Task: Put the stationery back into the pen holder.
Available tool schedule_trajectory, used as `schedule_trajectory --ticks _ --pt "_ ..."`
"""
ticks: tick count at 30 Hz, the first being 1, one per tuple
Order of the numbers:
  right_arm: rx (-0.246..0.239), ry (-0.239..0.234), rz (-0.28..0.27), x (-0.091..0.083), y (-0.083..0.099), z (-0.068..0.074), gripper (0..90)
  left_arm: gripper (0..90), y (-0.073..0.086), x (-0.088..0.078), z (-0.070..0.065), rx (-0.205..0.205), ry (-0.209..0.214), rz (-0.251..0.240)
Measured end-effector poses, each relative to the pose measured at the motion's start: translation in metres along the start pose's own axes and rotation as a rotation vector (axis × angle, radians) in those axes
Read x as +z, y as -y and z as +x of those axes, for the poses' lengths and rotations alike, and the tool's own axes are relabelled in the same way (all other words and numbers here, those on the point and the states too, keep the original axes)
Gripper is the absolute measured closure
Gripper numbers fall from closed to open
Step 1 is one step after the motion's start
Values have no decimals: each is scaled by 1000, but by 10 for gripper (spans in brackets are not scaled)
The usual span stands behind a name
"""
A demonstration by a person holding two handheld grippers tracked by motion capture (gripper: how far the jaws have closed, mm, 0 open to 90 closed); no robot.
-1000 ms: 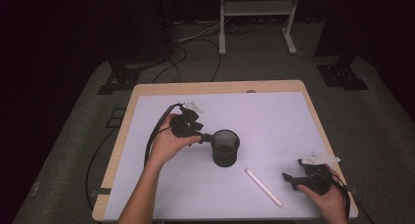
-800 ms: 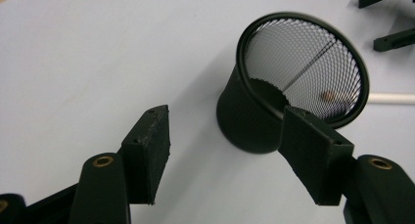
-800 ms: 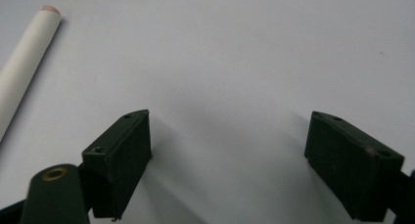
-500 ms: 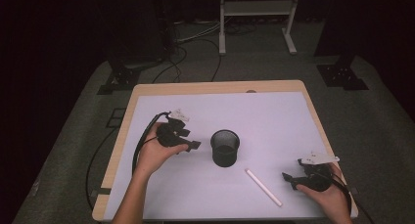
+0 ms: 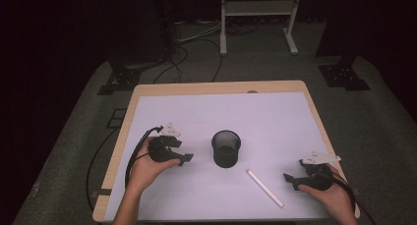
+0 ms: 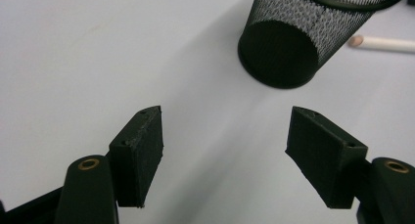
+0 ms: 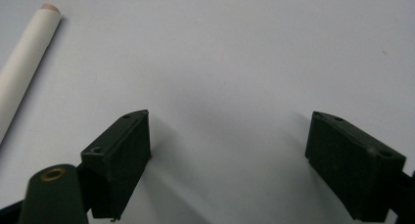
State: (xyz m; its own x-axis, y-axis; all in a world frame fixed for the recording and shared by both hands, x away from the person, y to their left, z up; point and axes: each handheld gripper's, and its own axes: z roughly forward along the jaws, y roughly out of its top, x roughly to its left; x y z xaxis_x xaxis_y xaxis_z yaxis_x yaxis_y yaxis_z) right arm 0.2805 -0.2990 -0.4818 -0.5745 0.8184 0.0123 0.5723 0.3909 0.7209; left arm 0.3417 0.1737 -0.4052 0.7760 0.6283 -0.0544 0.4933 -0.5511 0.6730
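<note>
On tabletop [image 5: 275,117], centre: black mesh cup [image 5: 226,148] standing upright, open end up, nothing visible inside from high view. Sitting on white sheet covering most of the wooden top.

Just right of cup and nearer the person: white stick [image 5: 264,187] lying flat on the sheet, running diagonally, apart from cup, not touching either gripper.

Left of cup: left gripper [image 5: 184,158] being held in left hand [image 5: 147,167], pointing toward cup, near it but not touching. Jaws standing spread wide, gripping nothing. Left gripper view looking along both pads [image 6: 139,153] at bare sheet, with mesh cup [image 6: 303,33] ahead and up to the right, well clear of the jaws, and one end of the white stick [image 6: 379,43] peeking out beyond it. Black cable looping off gripper past the tabletop's left edge.

Near right front corner: right gripper [image 5: 290,178] being held in right hand [image 5: 332,198], pointing left toward the stick, close but apart from it. Jaws also released, spread wide, nothing between them. Right gripper view showing both pads [image 7: 122,158] hovering low over the sheet, with white stick [image 7: 24,62] lying at upper left, outside the jaws, tan tip at far end.

Beyond tabletop: grey carpeted floor, cables, white stand legs in the dark.
</note>
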Motion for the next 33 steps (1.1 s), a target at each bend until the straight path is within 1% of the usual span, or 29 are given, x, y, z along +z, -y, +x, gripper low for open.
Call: schedule_trajectory --ticks 5,7,9,12,13,14,17,19,20,21,22,23,25,26,28,30,32,33 --pt "3 6 19 0 -3 1 159 286 15 2 -1 -3 -14 7" --pt "0 9 29 0 -5 1 162 287 20 4 -1 -11 -15 8" --pt "4 3 28 0 -7 2 194 286 26 6 -2 -16 -17 11" --pt "-2 -2 37 0 -10 4 199 282 33 9 -2 -21 -21 19" --pt "-7 -1 37 0 -11 4 200 280 33 9 -2 -21 -21 19" --pt "-8 -3 37 0 -12 5 203 280 37 11 -1 -24 -31 23" --pt "-14 -4 39 0 -16 6 203 281 41 11 -2 -30 -29 22" --pt "-17 -4 35 -1 -18 7 207 285 47 13 -3 -29 -32 33" --pt "-17 -4 35 -1 -18 7 207 284 47 13 -3 -29 -32 33" --pt "-20 -9 39 -3 -21 8 206 284 53 16 -3 -34 -35 36" --pt "-20 -9 39 -3 -21 8 206 283 53 16 -3 -34 -35 36" --pt "-22 -13 33 -4 -24 9 206 283 59 18 -4 -40 -37 41" --pt "-27 -17 37 -5 -26 10 207 279 64 20 -4 -41 -39 38" --pt "-29 -17 34 -5 -28 11 208 279 65 20 -4 -43 -40 25" --pt "-32 -22 34 -6 -31 13 210 283 67 20 -3 -42 -44 17" --pt "-37 -24 31 -7 -33 14 211 265 68 20 -3 -38 -48 15" --pt "-42 -28 33 -8 -36 16 213 237 69 20 -4 -35 -51 5" --pt "-42 -30 31 -8 -37 17 213 237 70 21 -5 -29 -52 -3"
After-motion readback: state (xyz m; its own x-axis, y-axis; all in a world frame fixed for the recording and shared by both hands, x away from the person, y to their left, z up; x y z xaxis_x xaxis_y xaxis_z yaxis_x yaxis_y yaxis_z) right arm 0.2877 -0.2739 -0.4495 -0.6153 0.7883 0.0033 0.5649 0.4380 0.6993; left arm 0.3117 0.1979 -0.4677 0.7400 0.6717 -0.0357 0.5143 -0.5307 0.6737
